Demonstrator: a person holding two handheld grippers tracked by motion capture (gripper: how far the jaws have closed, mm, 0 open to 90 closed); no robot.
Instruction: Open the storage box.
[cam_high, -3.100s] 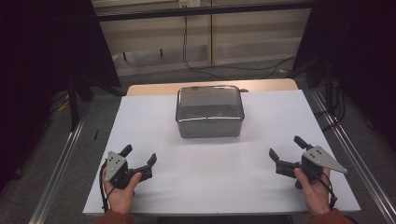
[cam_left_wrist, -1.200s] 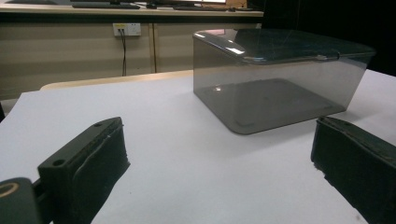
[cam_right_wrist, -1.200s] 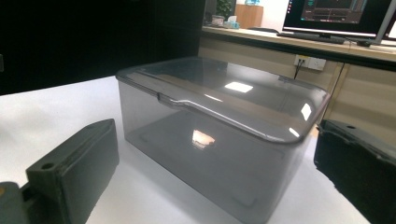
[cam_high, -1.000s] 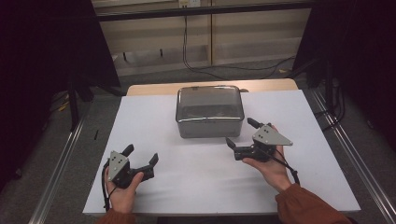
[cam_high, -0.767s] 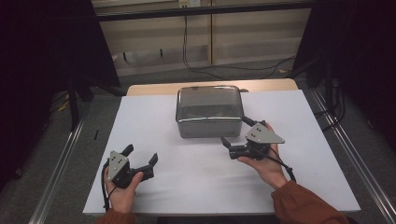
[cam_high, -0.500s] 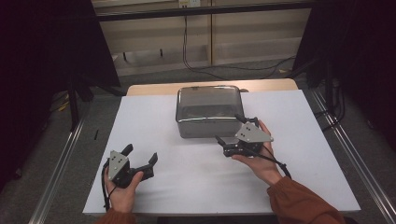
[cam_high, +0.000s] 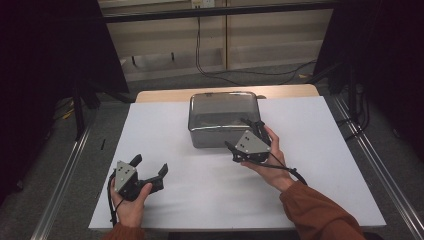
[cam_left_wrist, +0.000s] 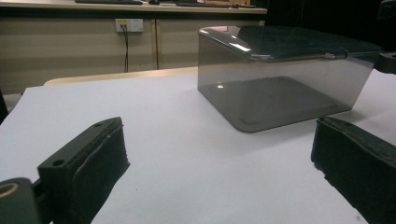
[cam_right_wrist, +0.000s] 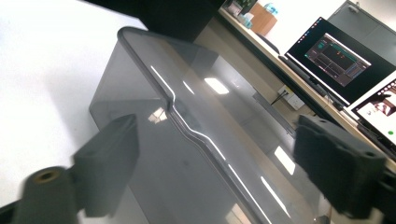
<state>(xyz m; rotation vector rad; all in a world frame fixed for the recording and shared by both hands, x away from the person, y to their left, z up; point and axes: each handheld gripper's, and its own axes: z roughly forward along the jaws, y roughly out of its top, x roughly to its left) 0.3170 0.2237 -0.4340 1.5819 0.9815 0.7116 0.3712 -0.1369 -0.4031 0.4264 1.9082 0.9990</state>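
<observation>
Two grippers: the left gripper (cam_high: 150, 176) rests at seven o'clock, jaws apart, empty. At centre, the right gripper (cam_high: 242, 135), jaws just closing yet unclamped, straddles the box (cam_high: 222, 107) lid edge; a skewed pinch could slip off the glossy rim.

Smoky grey box (cam_high: 223, 117) on white table (cam_high: 165, 125)

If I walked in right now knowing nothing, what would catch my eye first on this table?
Probably the smoky see-through box with a lid, standing at the far middle of the white table. Next, the right gripper held up against the box's near right corner, its jaws astride the lid's edge, just closing but not yet pressing. The left gripper rests open at the near left, apart from the box.
</observation>
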